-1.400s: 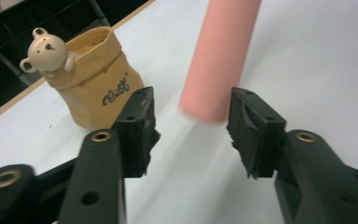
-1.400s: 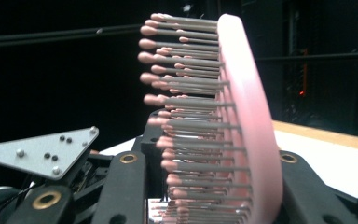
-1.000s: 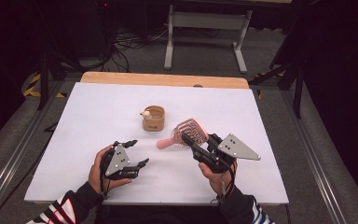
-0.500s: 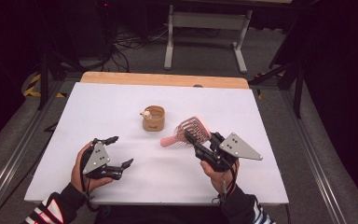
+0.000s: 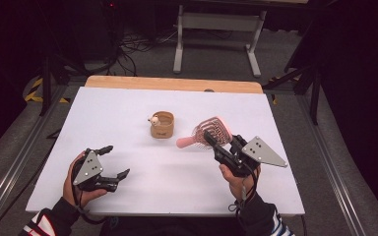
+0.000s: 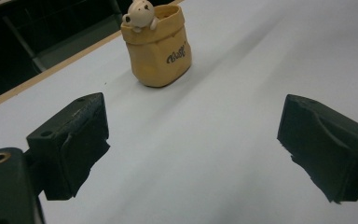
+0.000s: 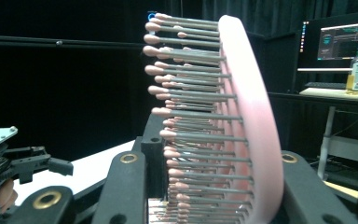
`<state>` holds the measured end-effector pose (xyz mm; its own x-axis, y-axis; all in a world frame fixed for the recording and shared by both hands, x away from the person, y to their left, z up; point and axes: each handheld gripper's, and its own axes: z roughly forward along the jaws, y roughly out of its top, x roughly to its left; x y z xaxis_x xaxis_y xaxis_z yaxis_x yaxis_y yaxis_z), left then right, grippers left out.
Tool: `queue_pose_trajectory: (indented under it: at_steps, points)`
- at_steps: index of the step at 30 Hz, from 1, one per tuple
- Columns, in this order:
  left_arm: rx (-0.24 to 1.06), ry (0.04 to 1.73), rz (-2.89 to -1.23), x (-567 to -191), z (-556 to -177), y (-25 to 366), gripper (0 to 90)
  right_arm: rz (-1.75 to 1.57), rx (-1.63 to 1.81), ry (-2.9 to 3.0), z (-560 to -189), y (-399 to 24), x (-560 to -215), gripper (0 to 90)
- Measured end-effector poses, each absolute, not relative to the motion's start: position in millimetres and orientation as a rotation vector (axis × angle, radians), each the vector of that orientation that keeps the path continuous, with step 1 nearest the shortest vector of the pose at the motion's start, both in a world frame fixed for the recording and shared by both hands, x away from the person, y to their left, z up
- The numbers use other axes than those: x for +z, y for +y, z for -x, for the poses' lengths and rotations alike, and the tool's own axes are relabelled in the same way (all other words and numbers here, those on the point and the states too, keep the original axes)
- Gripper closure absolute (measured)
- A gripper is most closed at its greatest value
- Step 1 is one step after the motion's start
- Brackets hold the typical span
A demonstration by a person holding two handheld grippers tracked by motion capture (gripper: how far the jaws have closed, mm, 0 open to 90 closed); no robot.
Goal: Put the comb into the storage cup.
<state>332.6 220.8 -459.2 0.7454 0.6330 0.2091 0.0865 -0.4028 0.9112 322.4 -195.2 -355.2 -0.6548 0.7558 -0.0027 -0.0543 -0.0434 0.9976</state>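
At the right of centre in the high view, the right gripper (image 5: 215,143) stays clamped on a pink hairbrush (image 5: 211,132), lifted above the white table (image 5: 285,196) with its handle pointing toward the middle of the frame; the right gripper view shows the brush (image 7: 242,121) standing on edge between the jaws, bristles facing left. At the lower left, the left gripper (image 5: 115,161) hangs empty and spread wide, its jaws having just been opening with nothing between them; compared with the frame a second earlier it has slid away from the centre toward the lower left corner, while the right hand has barely shifted. The small tan cup with a figurine (image 5: 162,125) sits untouched at mid-table, seen ahead of the left gripper (image 6: 157,45). The step appears to be a one-handed carry of the brush; the next move likely calls for tilting the handle toward the cup and lowering it in
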Motion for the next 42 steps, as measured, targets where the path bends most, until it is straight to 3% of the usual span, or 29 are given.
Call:
queue_pose_trajectory:
  at_steps: [42]
  points:
    - [0.628, 0.594, -1.940, -473, -324, 232, 9.0, -0.789, 1.698, 1.535, -366, -212, -321, 63.3]
